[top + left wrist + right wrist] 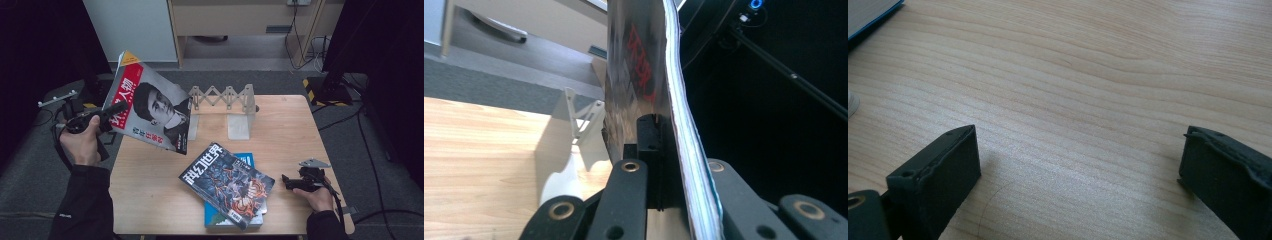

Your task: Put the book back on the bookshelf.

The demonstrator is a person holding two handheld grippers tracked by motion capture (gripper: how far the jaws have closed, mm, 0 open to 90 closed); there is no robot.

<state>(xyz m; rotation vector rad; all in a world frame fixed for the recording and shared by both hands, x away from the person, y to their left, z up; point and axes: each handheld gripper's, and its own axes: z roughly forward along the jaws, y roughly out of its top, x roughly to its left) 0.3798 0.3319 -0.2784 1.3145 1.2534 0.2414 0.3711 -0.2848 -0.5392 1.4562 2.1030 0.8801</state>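
Aloft, left claw [120,106] clamped on magazine [150,107]; right claw [1078,165] wide open, nothing between, over bare table [150,185].

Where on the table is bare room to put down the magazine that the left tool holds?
The table's near left part is bare, from its left edge to the dark magazine lying on a blue book. The strip between that pile and the white rack is bare too. The middle is crowded. The left tool grips the raised magazine beyond the left edge.

Bare table [150,185] lies open left of my stacked magazines [227,184]. Behind them, the white rack [225,107] blocks the back edge.
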